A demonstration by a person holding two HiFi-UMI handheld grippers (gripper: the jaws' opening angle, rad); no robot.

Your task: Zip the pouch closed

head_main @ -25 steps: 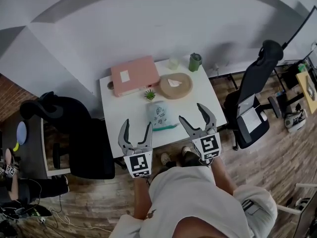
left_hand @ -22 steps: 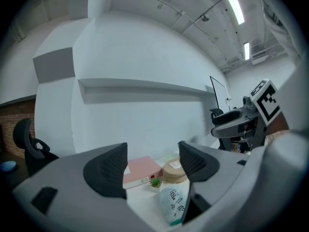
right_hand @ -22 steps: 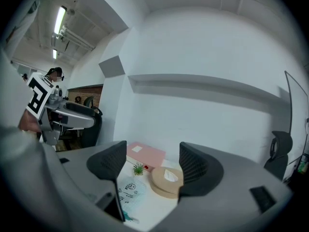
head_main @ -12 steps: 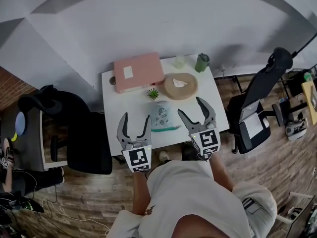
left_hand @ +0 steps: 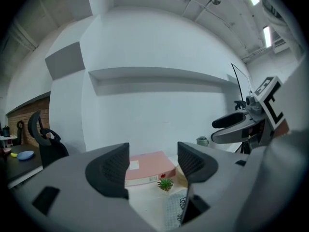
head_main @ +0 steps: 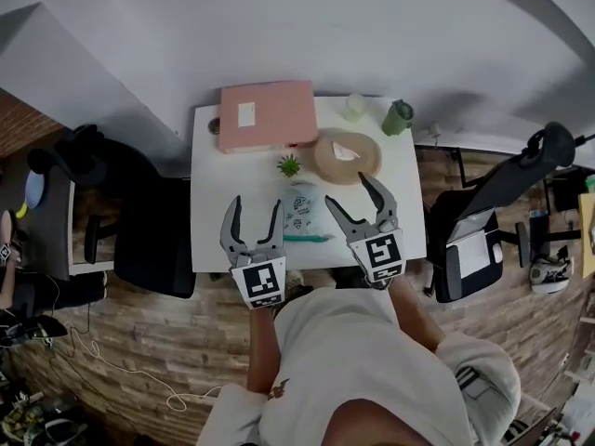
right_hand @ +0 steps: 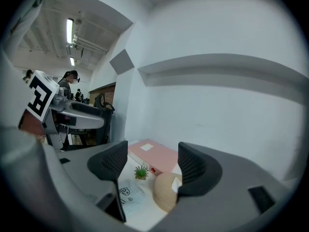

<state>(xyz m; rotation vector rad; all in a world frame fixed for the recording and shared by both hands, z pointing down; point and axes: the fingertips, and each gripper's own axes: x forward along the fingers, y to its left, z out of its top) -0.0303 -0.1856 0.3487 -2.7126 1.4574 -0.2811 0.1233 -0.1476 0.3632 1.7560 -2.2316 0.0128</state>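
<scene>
- Two claws are held side by side over the near edge of the white tabletop point(head_main: 209, 212), and the pouch point(head_main: 302, 210) lies flat on the tabletop between them.
- Left claw point(head_main: 257, 203): its jaws stand wide apart and are closing, with nothing between them. It is just left of the pouch and not touching it.
- In the left gripper view the pouch point(left_hand: 173, 209) shows low and right of the gap, partly behind the right-hand jaw.
- Right claw point(head_main: 349, 190): its jaws are spread wide and hold nothing. It is just right of the pouch and clear of it.
- In the right gripper view the pouch point(right_hand: 128, 195) lies low in the gap, next to the left-hand jaw.
- The pouch's teal zipper edge point(head_main: 307, 239) faces the person.
- Beyond the pouch stand a small green plant point(head_main: 289, 164), a pink box point(head_main: 268, 116) and a round tan holder point(head_main: 346, 156).
</scene>
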